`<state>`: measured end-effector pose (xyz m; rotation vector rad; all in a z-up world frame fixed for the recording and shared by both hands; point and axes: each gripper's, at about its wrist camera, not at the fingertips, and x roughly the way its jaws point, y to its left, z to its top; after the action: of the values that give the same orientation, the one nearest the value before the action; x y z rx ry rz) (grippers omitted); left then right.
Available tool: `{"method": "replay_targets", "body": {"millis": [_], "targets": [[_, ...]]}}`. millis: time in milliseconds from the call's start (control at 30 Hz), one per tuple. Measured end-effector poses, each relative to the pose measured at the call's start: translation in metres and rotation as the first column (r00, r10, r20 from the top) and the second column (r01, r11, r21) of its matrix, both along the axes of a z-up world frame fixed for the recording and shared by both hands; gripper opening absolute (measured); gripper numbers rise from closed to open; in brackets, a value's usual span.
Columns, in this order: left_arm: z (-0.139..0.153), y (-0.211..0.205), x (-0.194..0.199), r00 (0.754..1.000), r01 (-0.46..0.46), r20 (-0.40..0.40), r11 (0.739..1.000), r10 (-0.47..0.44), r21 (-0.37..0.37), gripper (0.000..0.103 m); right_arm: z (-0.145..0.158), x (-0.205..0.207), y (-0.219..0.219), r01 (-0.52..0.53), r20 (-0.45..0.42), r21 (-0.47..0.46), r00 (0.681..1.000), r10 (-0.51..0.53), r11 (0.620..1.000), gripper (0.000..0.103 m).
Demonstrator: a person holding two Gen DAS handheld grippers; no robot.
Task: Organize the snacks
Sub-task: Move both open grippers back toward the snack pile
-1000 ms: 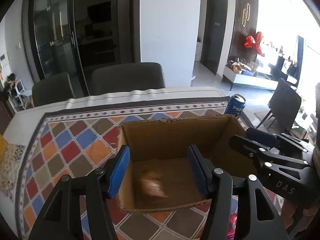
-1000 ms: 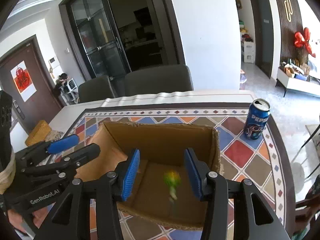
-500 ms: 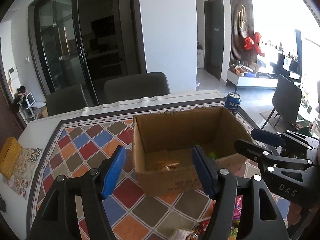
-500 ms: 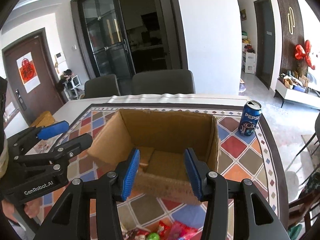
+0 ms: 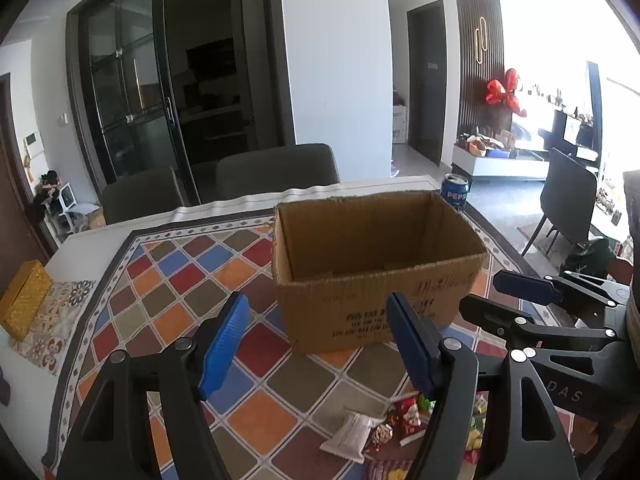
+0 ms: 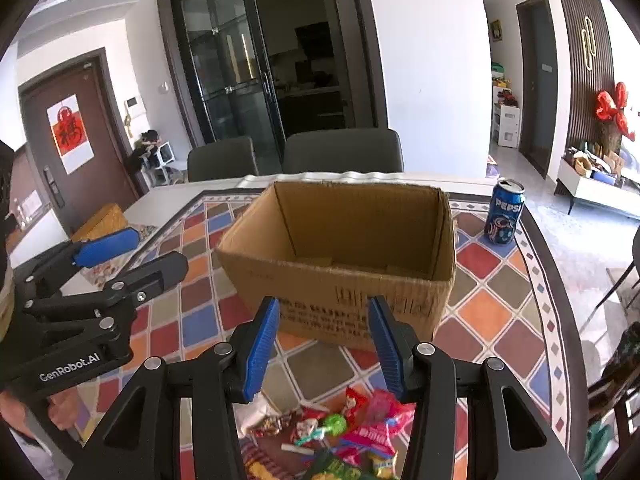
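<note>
On the patterned tablecloth [image 6: 492,304], near edge, just below both claws — loose snacks [image 6: 340,436]: red and pink wrappers, a green lollipop, a white packet [image 5: 352,436] a little to the left of the heap. Beyond them, upright and open-topped, a cardboard box [image 6: 344,256]; floor mostly hidden behind its front wall from both wrist views, so cannot tell what lies inside. Off to the right, apart from the box, a blue Pepsi can [image 6: 503,214].

Left gripper [image 5: 316,344] parted and widening, nothing between the blue pads, poised above the cloth short of the packet. Right gripper [image 6: 322,350] partly open and empty, framing the box's front wall from above the heap.

Step in hand, by judgement — between drops, lining up for the next pick. Next move calls for dipping toward the heap, singling out one wrapper, closing gently on its crinkly edge without dragging neighbours, then lifting clear of the box's front wall before letting go inside
</note>
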<state>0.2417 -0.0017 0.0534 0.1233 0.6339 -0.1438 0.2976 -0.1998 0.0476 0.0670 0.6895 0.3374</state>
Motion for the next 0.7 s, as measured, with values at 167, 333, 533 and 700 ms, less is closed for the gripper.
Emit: {"method": "replay_targets", "body": {"millis": [167, 333, 533, 700], "targets": [[-0.008, 0.0, -0.015, 1.0, -0.004, -0.006, 1.0, 0.004, 0.005, 0.071, -0.008, -0.013, 0.001, -0.004, -0.013, -0.002, 1.0, 0.004, 1.0, 0.048], [-0.02, -0.001, -0.028, 1.0, 0.003, -0.03, 1.0, -0.003, 0.004, 0.071, -0.015, -0.028, 0.004, -0.013, -0.018, -0.017, 1.0, 0.013, 1.0, 0.048], [-0.039, 0.001, -0.042, 0.996, 0.006, -0.086, 1.0, -0.007, -0.012, 0.071, -0.03, -0.044, 0.008, -0.035, -0.055, -0.024, 0.998, 0.034, 0.999, 0.048], [-0.06, 0.005, -0.047, 0.989, -0.001, -0.148, 1.0, -0.004, -0.03, 0.071, -0.046, -0.051, 0.01, -0.043, -0.102, -0.022, 0.994, 0.041, 0.999, 0.048]]}}
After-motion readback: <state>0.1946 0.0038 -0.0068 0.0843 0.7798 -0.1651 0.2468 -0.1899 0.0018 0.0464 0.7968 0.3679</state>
